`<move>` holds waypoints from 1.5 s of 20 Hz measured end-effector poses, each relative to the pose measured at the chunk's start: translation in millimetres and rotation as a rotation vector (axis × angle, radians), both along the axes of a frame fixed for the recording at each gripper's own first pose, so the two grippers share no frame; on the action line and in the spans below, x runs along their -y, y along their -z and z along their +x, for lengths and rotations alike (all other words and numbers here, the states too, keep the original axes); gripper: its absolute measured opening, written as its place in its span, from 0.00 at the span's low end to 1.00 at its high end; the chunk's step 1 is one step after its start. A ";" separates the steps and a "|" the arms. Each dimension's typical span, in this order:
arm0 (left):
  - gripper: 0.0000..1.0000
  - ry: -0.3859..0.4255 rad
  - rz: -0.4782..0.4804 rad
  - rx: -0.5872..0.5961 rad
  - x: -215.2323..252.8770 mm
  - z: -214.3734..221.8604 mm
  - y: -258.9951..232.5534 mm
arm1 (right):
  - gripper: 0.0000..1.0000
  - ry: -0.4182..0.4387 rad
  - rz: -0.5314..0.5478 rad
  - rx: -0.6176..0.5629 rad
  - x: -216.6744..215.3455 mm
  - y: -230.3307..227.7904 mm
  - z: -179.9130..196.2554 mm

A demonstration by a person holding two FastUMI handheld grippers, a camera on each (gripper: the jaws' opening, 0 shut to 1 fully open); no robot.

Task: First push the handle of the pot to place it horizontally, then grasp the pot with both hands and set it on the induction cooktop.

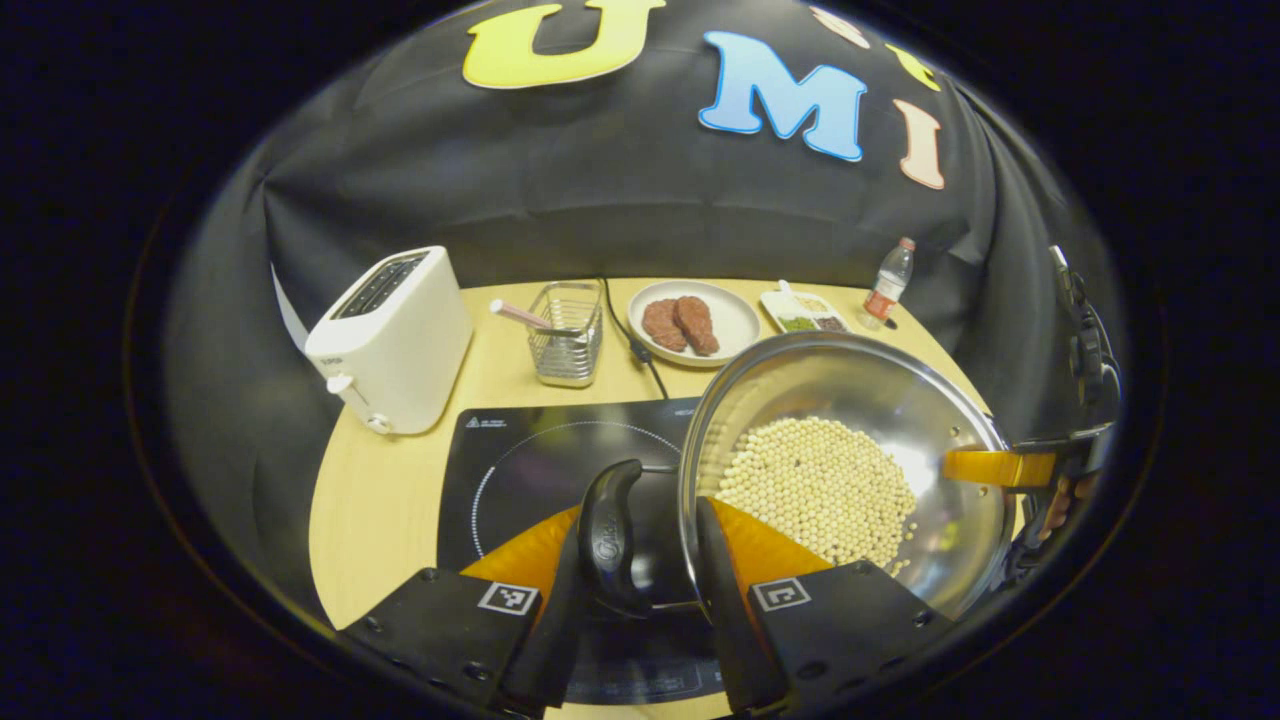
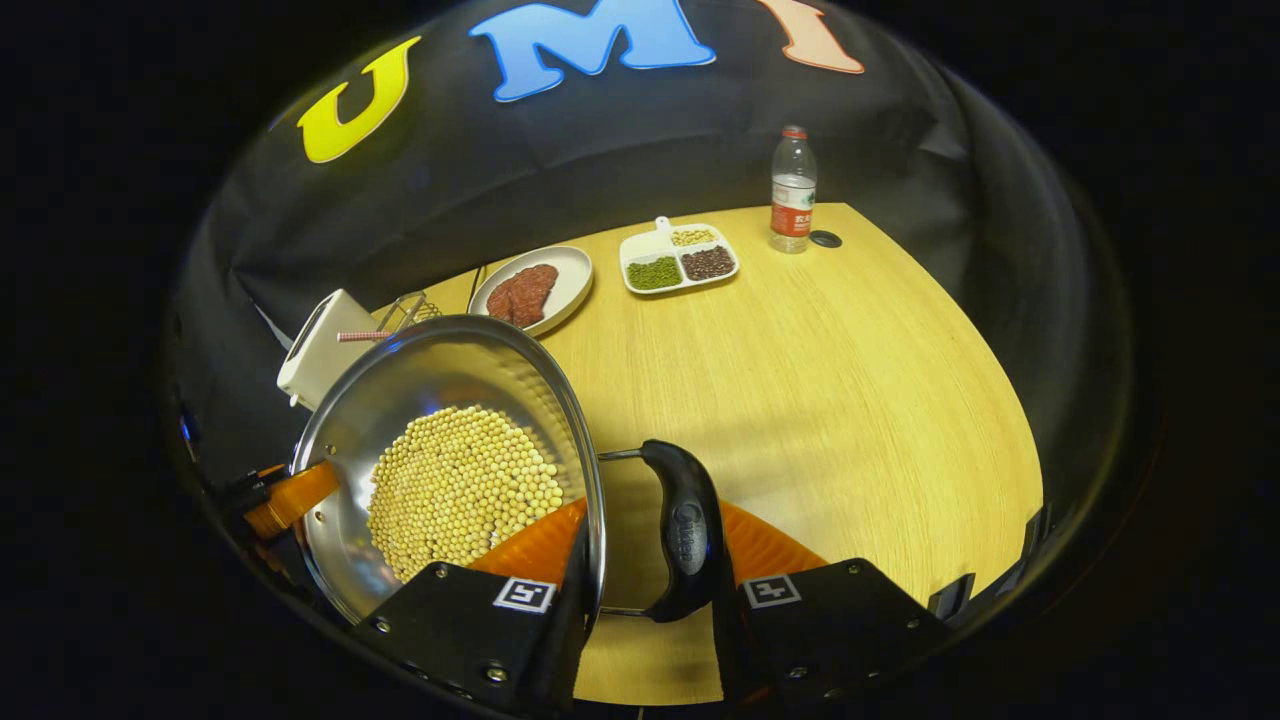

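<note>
A steel pot [image 1: 850, 400] of pale beans [image 1: 815, 485] hangs between both grippers, its black side handles level. My left gripper [image 1: 640, 530] is shut on the near handle [image 1: 610, 540], with one finger against the pot's rim. Beneath that handle and the pot's left edge lies the black induction cooktop [image 1: 530, 470]. The right gripper's finger [image 1: 1000, 467] shows at the pot's far side. In the right gripper view my right gripper [image 2: 655, 520] is shut on the other handle [image 2: 685, 530], the pot [image 2: 440, 385] to its left, and the left gripper [image 2: 290, 495] is beyond it.
Behind the cooktop stand a white toaster [image 1: 395, 335] and a wire basket [image 1: 568, 335], with its cord [image 1: 635, 345] beside them. A plate of meat [image 2: 535, 285], a divided dish of beans [image 2: 680, 260] and a water bottle [image 2: 792, 190] sit at the back of the wooden table [image 2: 830, 380].
</note>
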State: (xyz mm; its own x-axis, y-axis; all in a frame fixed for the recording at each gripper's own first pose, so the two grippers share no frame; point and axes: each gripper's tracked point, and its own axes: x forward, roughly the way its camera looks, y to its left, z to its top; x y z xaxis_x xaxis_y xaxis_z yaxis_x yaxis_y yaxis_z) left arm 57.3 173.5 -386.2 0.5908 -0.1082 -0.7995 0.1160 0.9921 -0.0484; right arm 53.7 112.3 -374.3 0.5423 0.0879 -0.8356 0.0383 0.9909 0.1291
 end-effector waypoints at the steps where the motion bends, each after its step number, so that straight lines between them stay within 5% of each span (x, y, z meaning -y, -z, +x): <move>1: 0.67 -0.002 0.002 0.001 -5.3 0.6 -0.1 | 0.53 -0.003 0.000 -0.001 -6.5 1.1 0.5; 30: 0.60 -0.038 0.035 -0.014 -149.7 33.5 17.9 | 0.54 -0.024 0.021 -0.052 -142.0 31.9 26.7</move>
